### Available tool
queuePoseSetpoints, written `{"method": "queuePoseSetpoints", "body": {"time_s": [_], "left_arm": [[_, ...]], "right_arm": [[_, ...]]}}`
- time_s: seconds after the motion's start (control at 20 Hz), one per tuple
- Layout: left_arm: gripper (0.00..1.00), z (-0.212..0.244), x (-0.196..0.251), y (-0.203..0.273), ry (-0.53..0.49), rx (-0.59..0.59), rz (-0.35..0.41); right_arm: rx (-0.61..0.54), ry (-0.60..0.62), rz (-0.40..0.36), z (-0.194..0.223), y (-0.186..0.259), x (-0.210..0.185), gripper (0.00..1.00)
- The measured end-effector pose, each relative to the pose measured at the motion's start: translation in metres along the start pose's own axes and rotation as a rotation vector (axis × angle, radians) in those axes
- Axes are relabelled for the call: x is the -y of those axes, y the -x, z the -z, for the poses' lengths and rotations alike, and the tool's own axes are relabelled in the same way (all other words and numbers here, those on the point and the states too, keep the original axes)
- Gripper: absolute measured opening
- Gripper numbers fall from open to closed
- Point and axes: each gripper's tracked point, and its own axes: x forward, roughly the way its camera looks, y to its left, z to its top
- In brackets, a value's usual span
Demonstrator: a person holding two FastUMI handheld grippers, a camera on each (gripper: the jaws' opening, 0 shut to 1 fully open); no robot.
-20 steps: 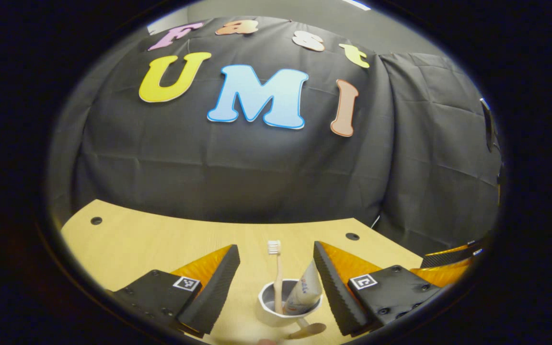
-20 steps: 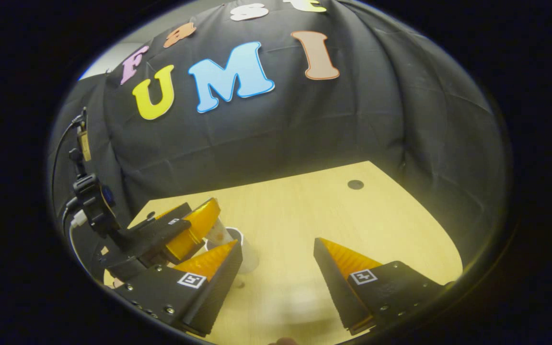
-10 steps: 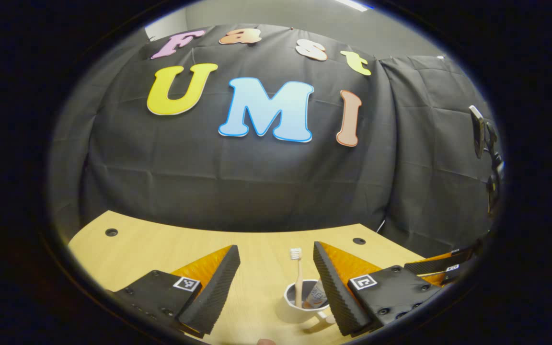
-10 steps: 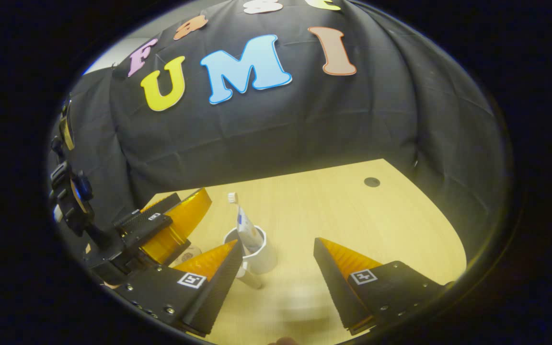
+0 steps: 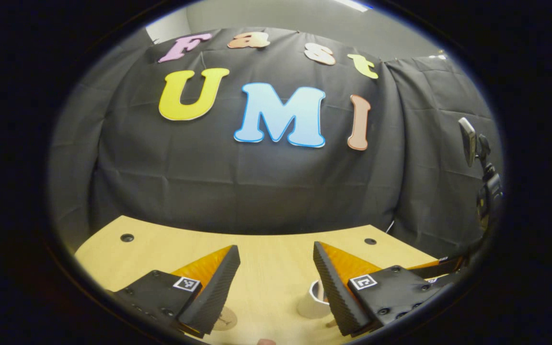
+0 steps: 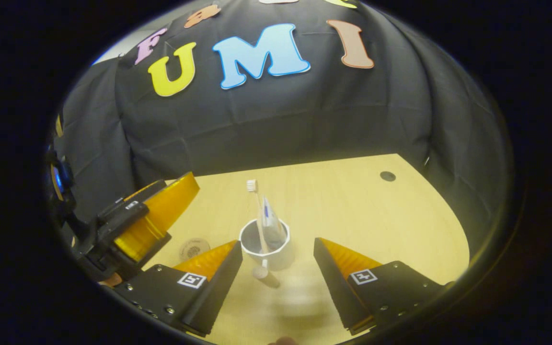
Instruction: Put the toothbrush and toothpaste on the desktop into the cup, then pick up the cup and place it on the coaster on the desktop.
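Wooden desktop [image 6: 352, 206] carries the cup [image 6: 266, 249], toothbrush [image 6: 255, 206] and toothpaste [image 6: 271, 220] inside, coaster [image 6: 193, 249] just beside it. With the right gripper [image 6: 278, 268] held wide and empty before the cup, and the left gripper [image 5: 276, 278] likewise, the cup body should be straddled squarely and kept upright.

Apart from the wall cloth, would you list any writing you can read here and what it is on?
Toothpaste tube in the cup: print too small to read.
Coaster: faint mark, too blurred to read.
Square tags behind the fingers: coded patterns, no words.
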Motion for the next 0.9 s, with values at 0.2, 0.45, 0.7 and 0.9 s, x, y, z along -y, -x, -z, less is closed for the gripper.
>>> {"method": "queuePoseSetpoints", "body": {"time_s": [0.2,0.45,0.7,0.9], "left_arm": [[0.97,-0.002,-0.018,0.010,-0.008,-0.002,-0.033],[0.97,-0.004,-0.033,0.019,-0.012,-0.003,-0.056],[0.97,-0.005,-0.040,0.029,0.001,-0.009,-0.057],[0.97,-0.001,-0.044,0.035,0.011,-0.024,-0.055]], "right_arm": [[-0.072,0.012,0.006,0.012,-0.014,-0.011,0.93],[-0.190,0.027,0.042,0.031,-0.029,-0.013,0.93],[-0.300,0.045,0.077,0.052,-0.044,-0.012,0.93],[-0.401,0.045,0.101,0.073,-0.056,-0.010,0.93]]}}
